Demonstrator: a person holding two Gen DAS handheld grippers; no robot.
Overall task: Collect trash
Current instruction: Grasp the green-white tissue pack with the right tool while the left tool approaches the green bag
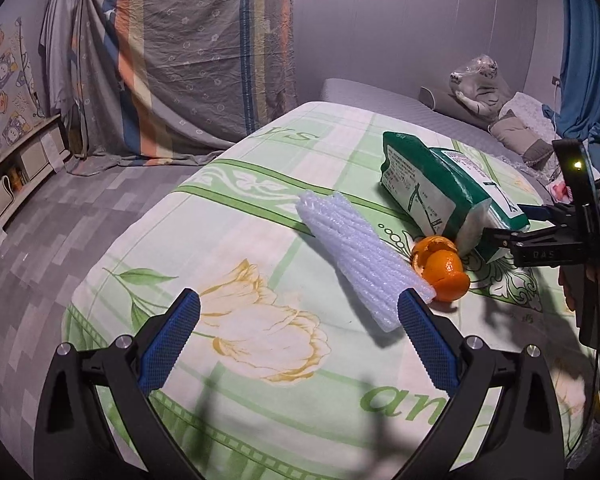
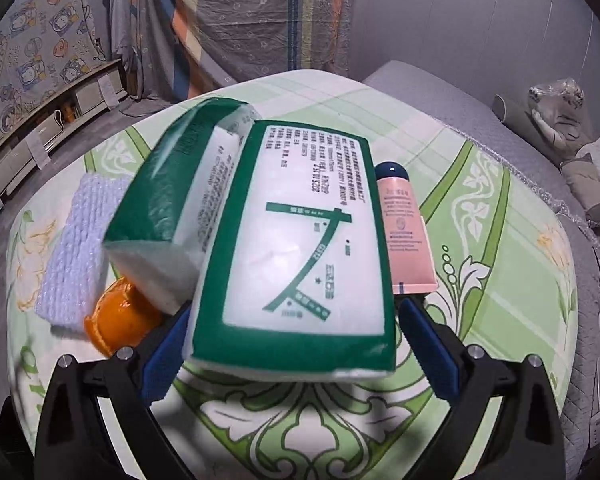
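Lying on a green-and-white floral sheet (image 1: 260, 240) spread over the bed are a white foam net sleeve (image 1: 360, 256), a piece of orange peel (image 1: 442, 266) and a green-and-white tissue pack (image 1: 440, 188). The left gripper (image 1: 298, 320) is hovering above the sheet with its jaws standing wide and holding nothing, the near end of the foam sleeve sitting just beside its right blue finger. The peel is touching the sleeve's side and resting against the pack's near corner. The right gripper (image 2: 294, 332) is reaching in at the pack's near end, its blue fingers flanking the pack on either side; whether they are pressing on it, I cannot tell. In the right wrist view a pink tube (image 2: 406, 232) with a dark cap is lying just beside the pack's right edge. A grey pillow (image 1: 440, 100) is lying at the far end of the bed.
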